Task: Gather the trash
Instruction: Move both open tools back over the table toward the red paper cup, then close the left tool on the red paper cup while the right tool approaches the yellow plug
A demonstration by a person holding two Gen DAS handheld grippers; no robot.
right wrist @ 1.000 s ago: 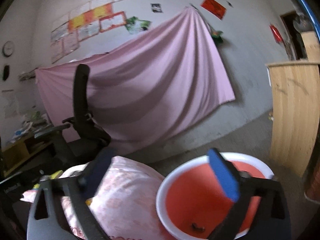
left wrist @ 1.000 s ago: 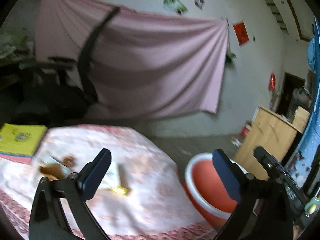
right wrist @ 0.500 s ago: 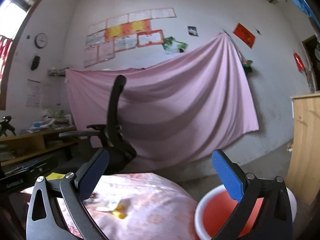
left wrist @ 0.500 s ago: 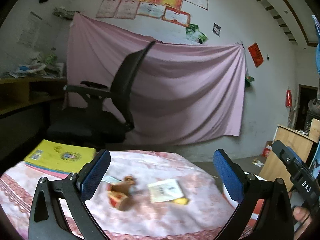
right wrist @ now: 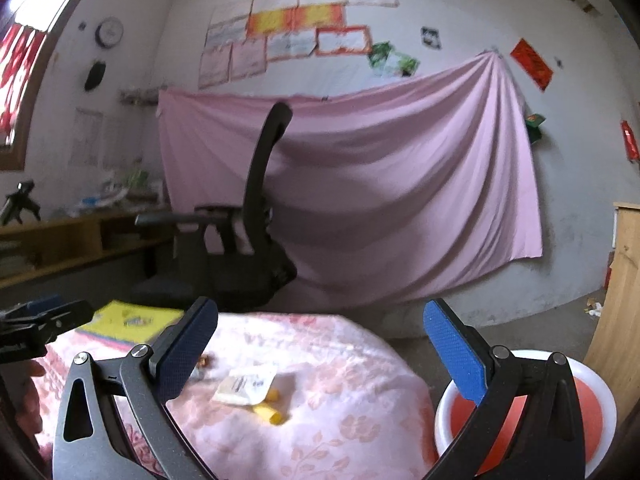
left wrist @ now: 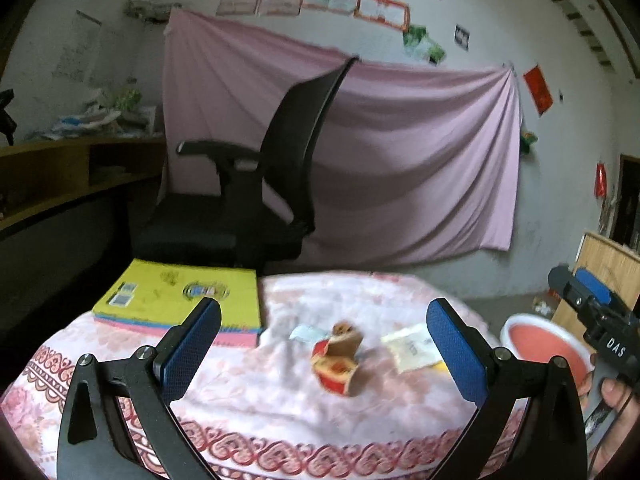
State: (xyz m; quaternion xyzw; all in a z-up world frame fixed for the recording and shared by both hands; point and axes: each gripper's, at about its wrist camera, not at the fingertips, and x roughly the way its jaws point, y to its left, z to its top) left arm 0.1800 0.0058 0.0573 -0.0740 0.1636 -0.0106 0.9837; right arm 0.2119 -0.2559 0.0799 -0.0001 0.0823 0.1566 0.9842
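On the round table with a pink flowered cloth (left wrist: 280,412) lie a crushed red and brown carton (left wrist: 338,358), a white paper packet (left wrist: 412,346) with a small yellow piece under it, and a pale scrap (left wrist: 306,334). The packet (right wrist: 246,386) and yellow piece (right wrist: 270,412) also show in the right wrist view. My left gripper (left wrist: 322,350) is open and empty above the table's near side. My right gripper (right wrist: 320,350) is open and empty, above the table's right part. A red basin with a white rim (right wrist: 592,412) stands on the floor right of the table.
A yellow book (left wrist: 180,296) lies at the table's far left. A black office chair (left wrist: 272,200) stands behind the table before a pink hanging sheet (left wrist: 420,160). A wooden cabinet (right wrist: 620,300) stands at the right, a wooden shelf (left wrist: 60,180) at the left.
Both grippers have swung left and up from the basin side toward the table. The trash now sits between the left gripper's fingers in view; the basin has slid to the right edge.
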